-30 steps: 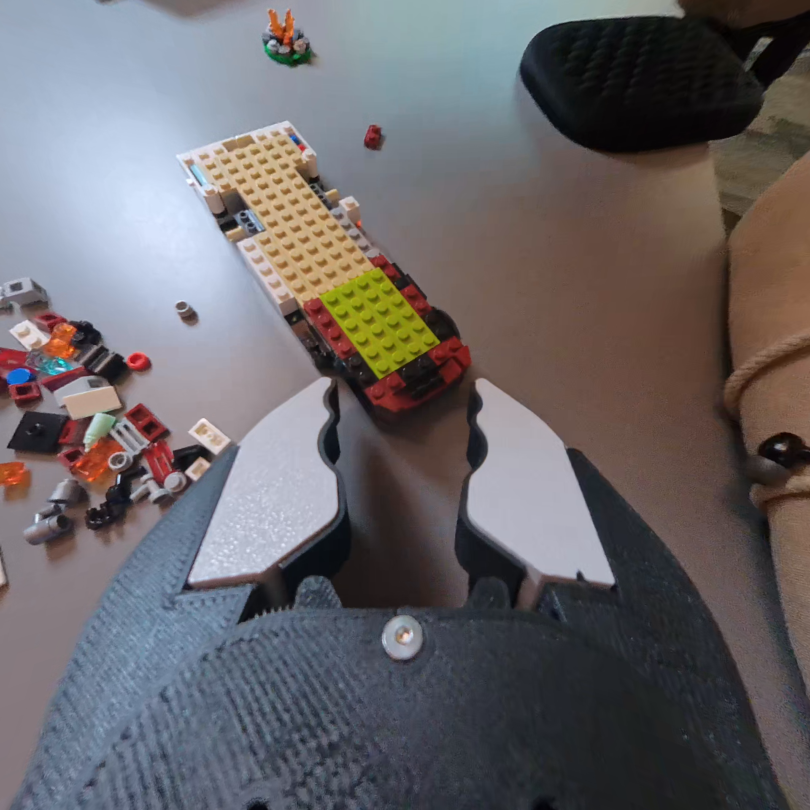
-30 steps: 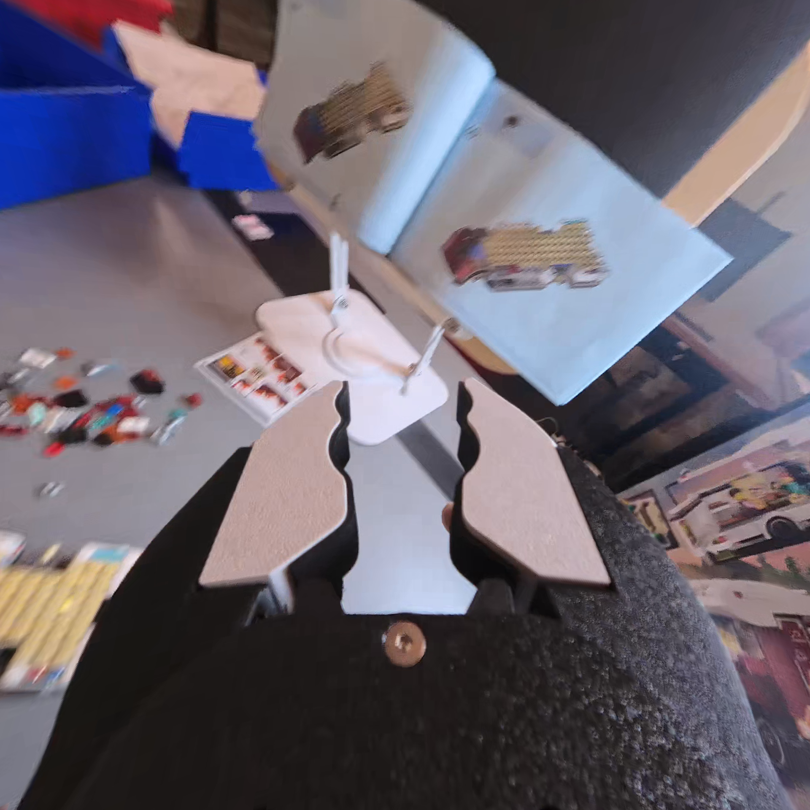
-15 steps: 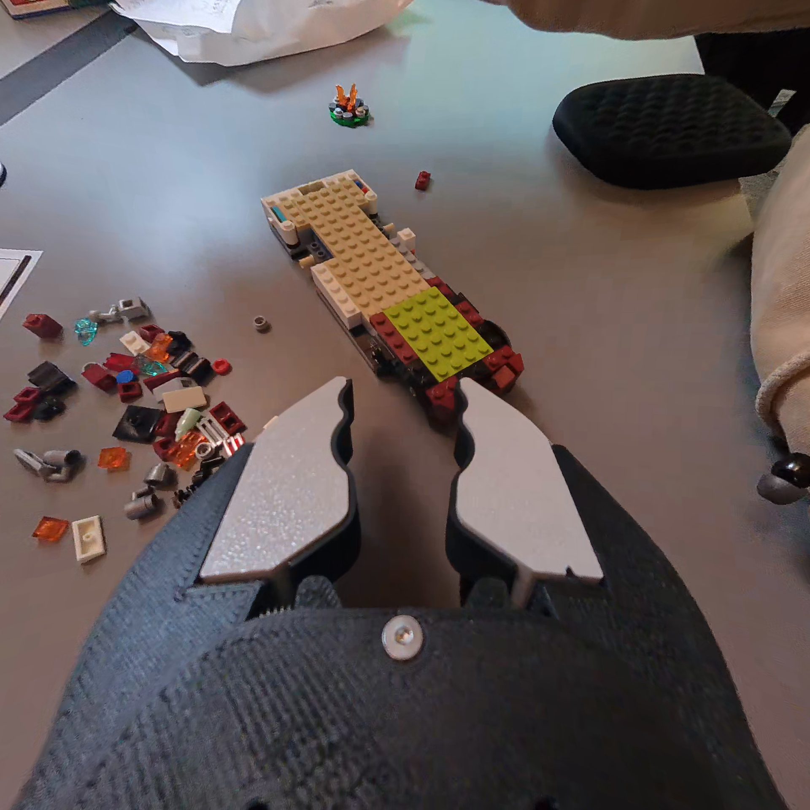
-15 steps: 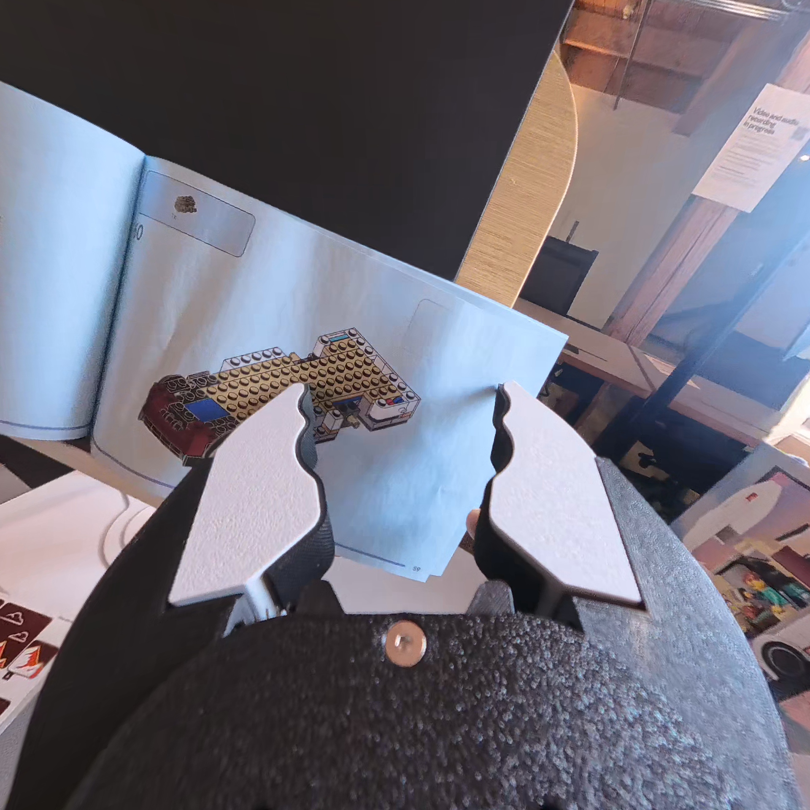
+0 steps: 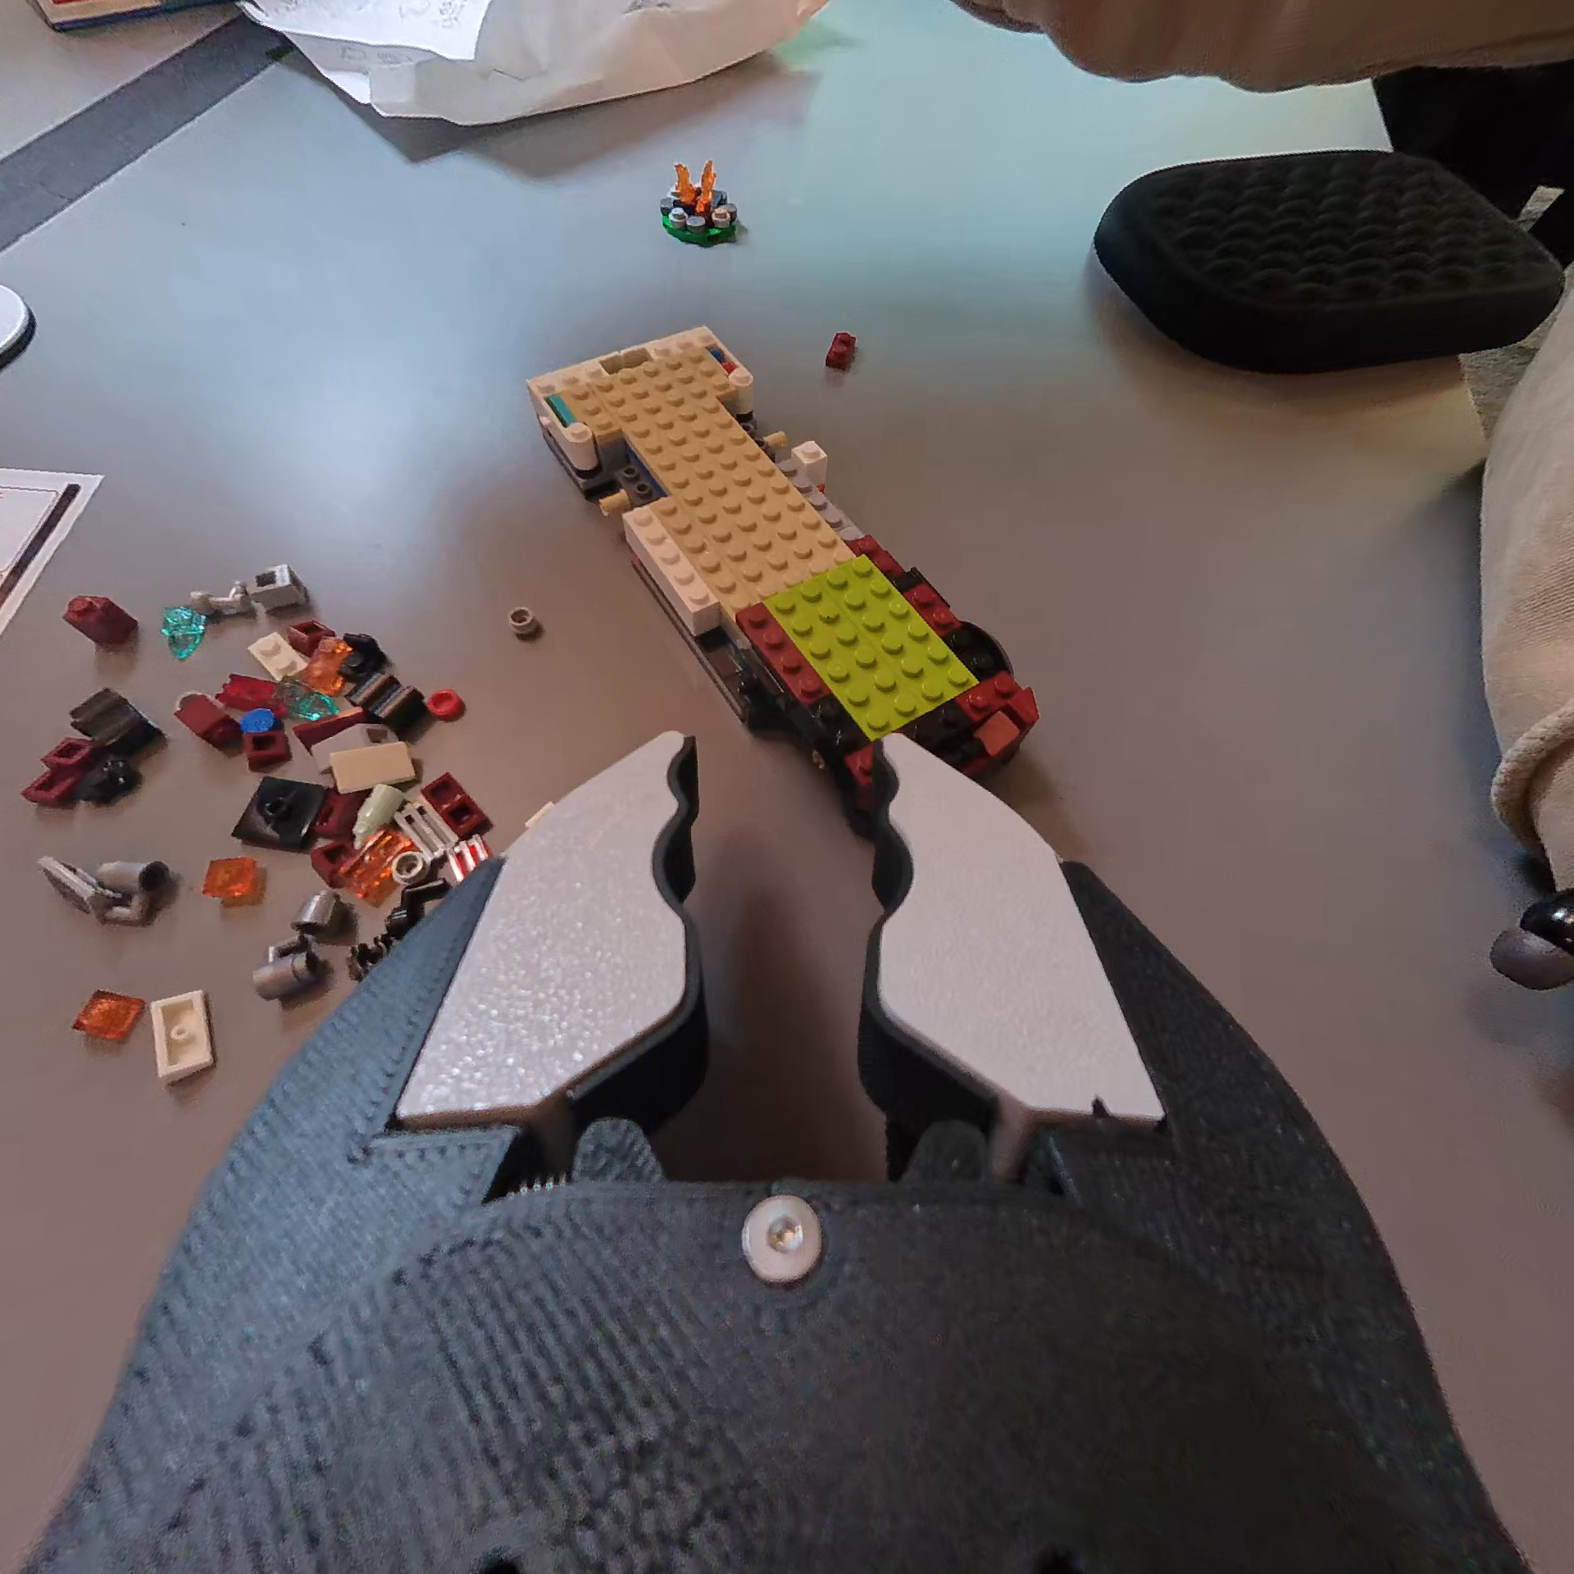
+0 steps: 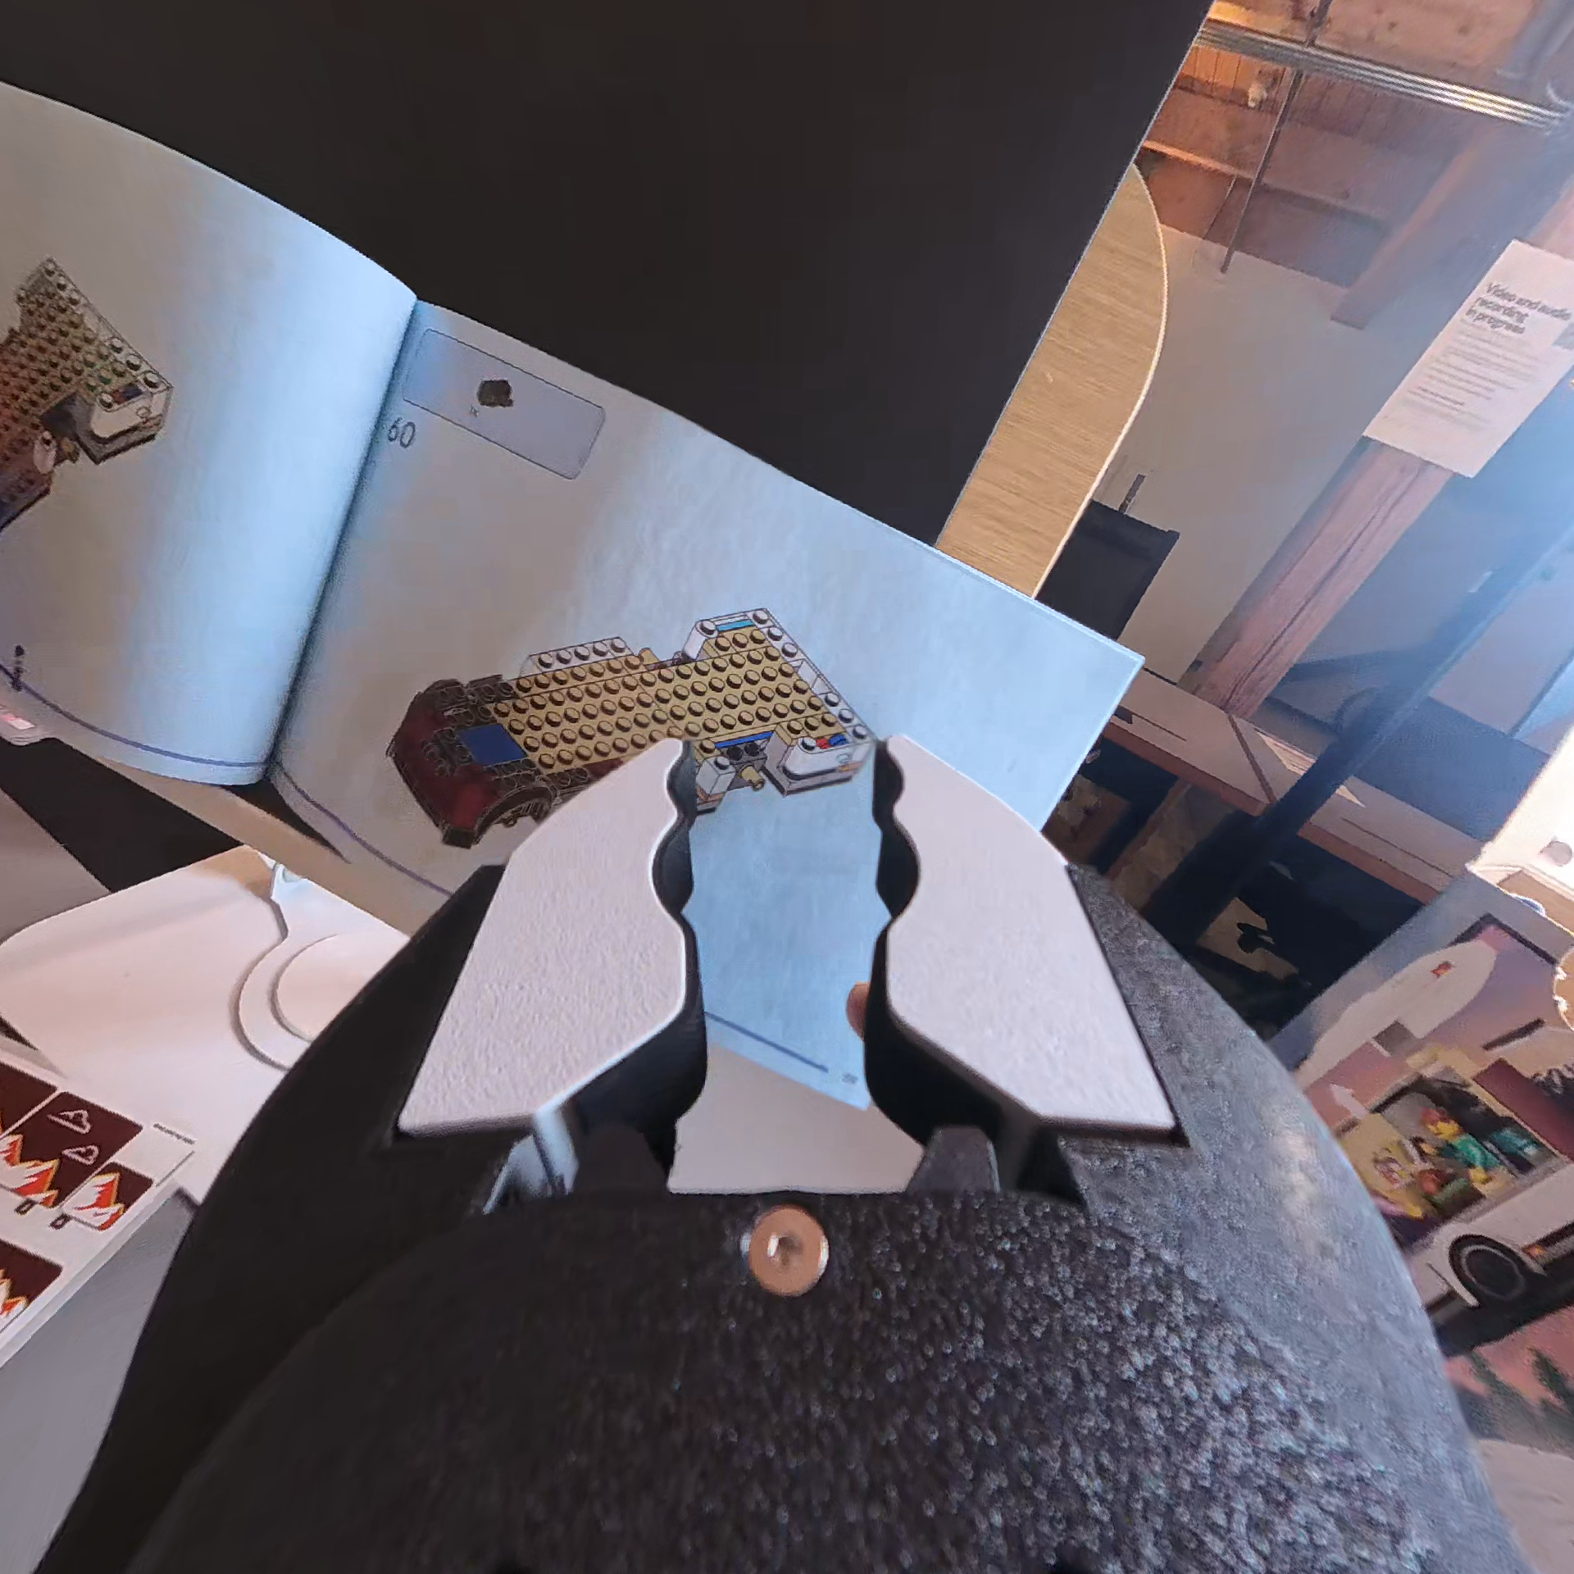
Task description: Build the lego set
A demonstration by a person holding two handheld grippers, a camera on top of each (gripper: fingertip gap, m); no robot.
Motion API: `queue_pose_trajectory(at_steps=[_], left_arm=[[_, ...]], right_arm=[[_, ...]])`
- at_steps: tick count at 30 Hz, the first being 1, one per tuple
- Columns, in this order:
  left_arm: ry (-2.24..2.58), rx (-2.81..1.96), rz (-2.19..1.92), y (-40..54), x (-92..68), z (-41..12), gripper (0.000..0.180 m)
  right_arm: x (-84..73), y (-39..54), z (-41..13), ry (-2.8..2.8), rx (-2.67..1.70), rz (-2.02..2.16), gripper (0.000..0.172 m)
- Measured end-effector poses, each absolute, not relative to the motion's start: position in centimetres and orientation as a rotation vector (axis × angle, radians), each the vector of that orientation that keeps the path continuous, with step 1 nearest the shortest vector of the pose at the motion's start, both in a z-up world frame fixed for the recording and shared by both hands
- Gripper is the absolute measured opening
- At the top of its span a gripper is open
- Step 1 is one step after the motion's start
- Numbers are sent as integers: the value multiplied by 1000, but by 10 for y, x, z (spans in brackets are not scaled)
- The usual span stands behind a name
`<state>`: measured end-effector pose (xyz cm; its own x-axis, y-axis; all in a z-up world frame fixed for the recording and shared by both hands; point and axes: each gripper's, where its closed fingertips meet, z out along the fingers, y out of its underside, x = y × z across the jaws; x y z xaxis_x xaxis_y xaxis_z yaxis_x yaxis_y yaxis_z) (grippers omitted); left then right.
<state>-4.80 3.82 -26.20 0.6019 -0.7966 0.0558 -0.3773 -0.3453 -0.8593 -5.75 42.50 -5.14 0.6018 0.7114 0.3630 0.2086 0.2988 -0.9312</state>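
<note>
Landmark: brick-built vehicle chassis [image 5: 766, 545], tan-plated with a lime-green panel and dark red end, lying flat on the grey table [image 5: 1150, 681].

1. Sheet of printed paper [image 5: 34, 519], at the view's left edge, well left of the chassis.
2. Loose bricks [image 5: 255, 766], a scatter of dark red, black, grey, white and clear orange pieces, left of the chassis.
3. Small grey round stud [image 5: 524, 622], alone, between scatter and chassis.
4. Left gripper [image 5: 788, 749], just short of the chassis's dark red end; jaws partly apart with only table between them, nothing gripped. The right fingertip [image 5: 903, 766] overlaps the red corner; contact cannot be told.
5. Small campfire build [image 5: 698, 209], beyond the chassis.
6. Single dark red brick [image 5: 840, 349], right of the chassis's far end.
7. Black textured pad [image 5: 1320, 255], far right.

Right wrist view:
8. Open instruction booklet [image 6: 511, 554], standing, with a printed picture of the chassis.
9. Right gripper [image 6: 779, 754], before the booklet's page; jaws partly apart, gripping nothing.
</note>
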Motion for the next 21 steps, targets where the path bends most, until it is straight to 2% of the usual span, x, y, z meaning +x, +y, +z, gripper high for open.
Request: queue_pose_trajectory(at_steps=[5,9,11,16,21], left_arm=[[939,-1949,-599,38,-48,-262,38],[937,-1951,-601,38,-48,-262,38],[939,-1948,-597,38,-48,-262,38],[939,-1950,-603,38,-48,-262,37],[935,-1939,-578,40,-49,-261,39]], right_arm=[[-48,440,-44,-832,-1302,419,72],[-57,448,-50,-847,-1348,414,74],[-59,447,-51,-825,-1343,412,67],[-64,433,-51,-862,-1287,380,26],[-64,401,-45,-963,-1212,456,8]])
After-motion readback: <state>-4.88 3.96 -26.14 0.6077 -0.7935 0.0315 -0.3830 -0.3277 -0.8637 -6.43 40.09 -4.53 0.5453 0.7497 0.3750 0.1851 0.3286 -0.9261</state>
